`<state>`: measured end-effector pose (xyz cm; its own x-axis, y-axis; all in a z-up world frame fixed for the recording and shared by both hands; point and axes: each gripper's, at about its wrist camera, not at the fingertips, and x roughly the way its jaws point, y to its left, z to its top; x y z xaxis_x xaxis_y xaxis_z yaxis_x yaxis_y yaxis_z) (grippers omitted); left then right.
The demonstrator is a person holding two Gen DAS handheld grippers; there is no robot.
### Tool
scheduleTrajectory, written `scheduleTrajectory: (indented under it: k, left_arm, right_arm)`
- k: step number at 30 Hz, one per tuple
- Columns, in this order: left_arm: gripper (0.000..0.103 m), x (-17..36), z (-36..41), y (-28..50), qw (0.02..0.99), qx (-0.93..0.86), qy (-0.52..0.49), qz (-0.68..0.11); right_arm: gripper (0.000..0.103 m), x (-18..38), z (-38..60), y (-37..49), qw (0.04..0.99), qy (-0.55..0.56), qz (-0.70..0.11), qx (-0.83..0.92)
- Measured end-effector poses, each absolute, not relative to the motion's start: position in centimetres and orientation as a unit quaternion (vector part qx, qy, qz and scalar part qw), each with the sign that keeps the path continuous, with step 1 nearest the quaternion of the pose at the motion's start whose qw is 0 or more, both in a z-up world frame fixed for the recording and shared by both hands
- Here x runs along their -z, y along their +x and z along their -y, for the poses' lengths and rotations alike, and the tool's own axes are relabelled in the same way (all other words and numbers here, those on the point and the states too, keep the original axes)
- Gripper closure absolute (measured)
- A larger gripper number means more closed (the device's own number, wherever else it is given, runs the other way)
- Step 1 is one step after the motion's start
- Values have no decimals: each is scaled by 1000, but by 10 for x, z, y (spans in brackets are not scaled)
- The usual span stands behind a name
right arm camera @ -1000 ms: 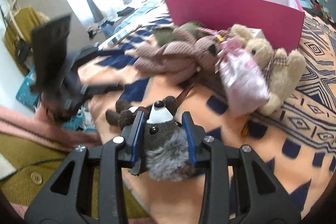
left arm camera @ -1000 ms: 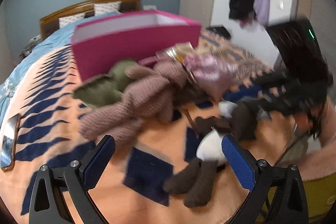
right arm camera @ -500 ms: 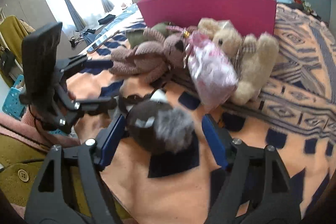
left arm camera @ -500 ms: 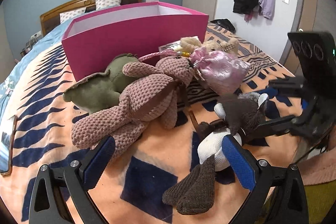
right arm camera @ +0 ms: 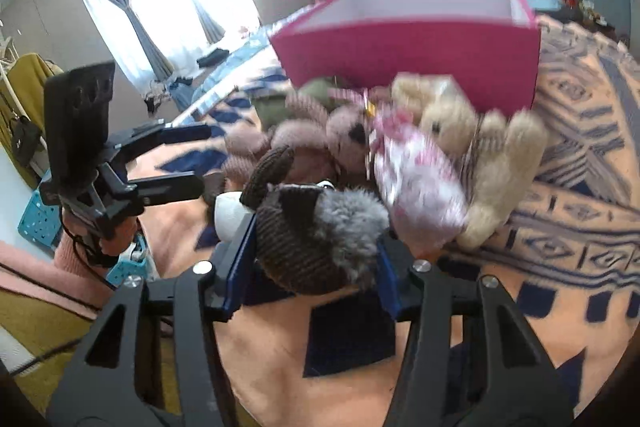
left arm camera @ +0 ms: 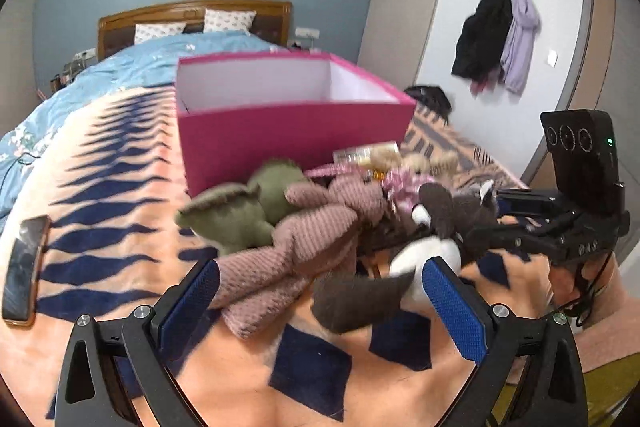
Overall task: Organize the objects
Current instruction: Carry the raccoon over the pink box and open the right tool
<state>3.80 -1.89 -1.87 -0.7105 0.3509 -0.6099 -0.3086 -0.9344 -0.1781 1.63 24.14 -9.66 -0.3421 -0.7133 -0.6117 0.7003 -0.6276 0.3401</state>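
A bed [left arm camera: 92, 187] under an orange-and-navy blanket fills a blue-walled bedroom. The right hand-held gripper [right arm camera: 316, 251], jaws just closing, clasps the brown raccoon plush [right arm camera: 316, 239] at six o'clock from the pink box [right arm camera: 408, 55]. The left hand-held gripper [left arm camera: 320, 299] gapes empty.

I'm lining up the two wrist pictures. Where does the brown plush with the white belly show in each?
Left wrist view: the brown plush lies lower right of centre, its head in the right gripper, its legs toward the left gripper's open fingers.
Right wrist view: the plush sits bottom centre, the right gripper closed on its head.
Shared landmark: the pink box behind the toy pile.
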Motion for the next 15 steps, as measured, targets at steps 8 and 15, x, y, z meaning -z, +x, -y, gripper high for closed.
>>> scheduleTrajectory:
  k: [8,15]
  left_arm:
    - [25,-12,11,23,206,-931,-302,27]
    - [49,-25,1,-25,225,-924,-308,11]
  right_arm:
    - [47,56,-239,-16,405,342,27,848]
    - [47,25,-214,-53,412,316,24,854]
